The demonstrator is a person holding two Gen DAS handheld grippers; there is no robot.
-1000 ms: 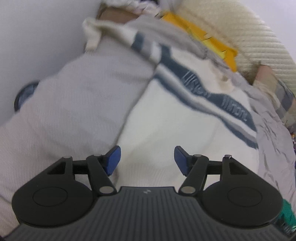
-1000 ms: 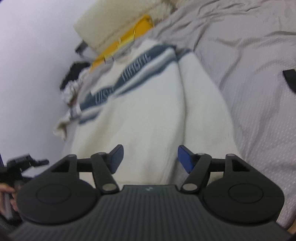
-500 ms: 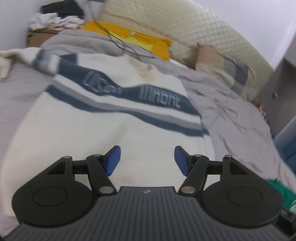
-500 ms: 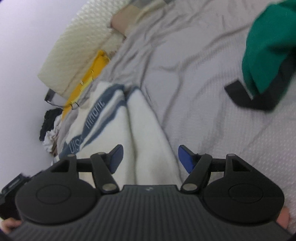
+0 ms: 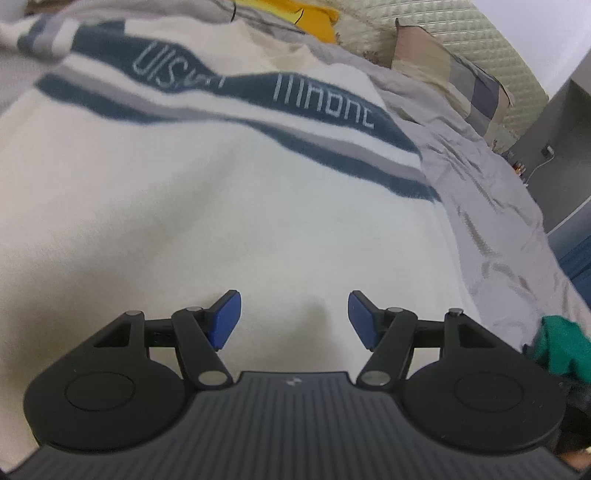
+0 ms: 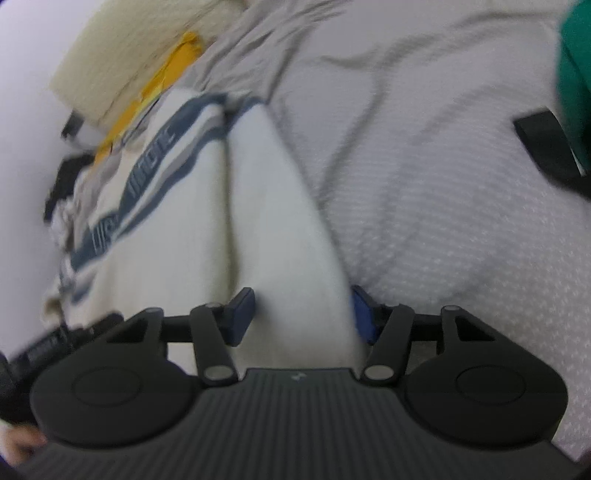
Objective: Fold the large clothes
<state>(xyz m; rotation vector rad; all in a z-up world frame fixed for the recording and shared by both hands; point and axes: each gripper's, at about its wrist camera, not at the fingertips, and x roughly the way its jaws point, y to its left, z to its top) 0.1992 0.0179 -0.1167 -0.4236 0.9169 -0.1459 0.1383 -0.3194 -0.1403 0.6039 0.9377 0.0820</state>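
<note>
While closing, right claw (image 6: 301, 314) straddles sweater (image 6: 288, 236) edge fold

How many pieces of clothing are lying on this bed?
3 visible: a cream sweater with blue stripes spread mid-bed, a green garment at its right, a yellow one near the headboard. More may be hidden.

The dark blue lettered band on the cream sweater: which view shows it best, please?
The left wrist view: the dark blue lettered band spans the cream sweater, letters visible. The right wrist view shows it small, slanted and blurred.
</note>
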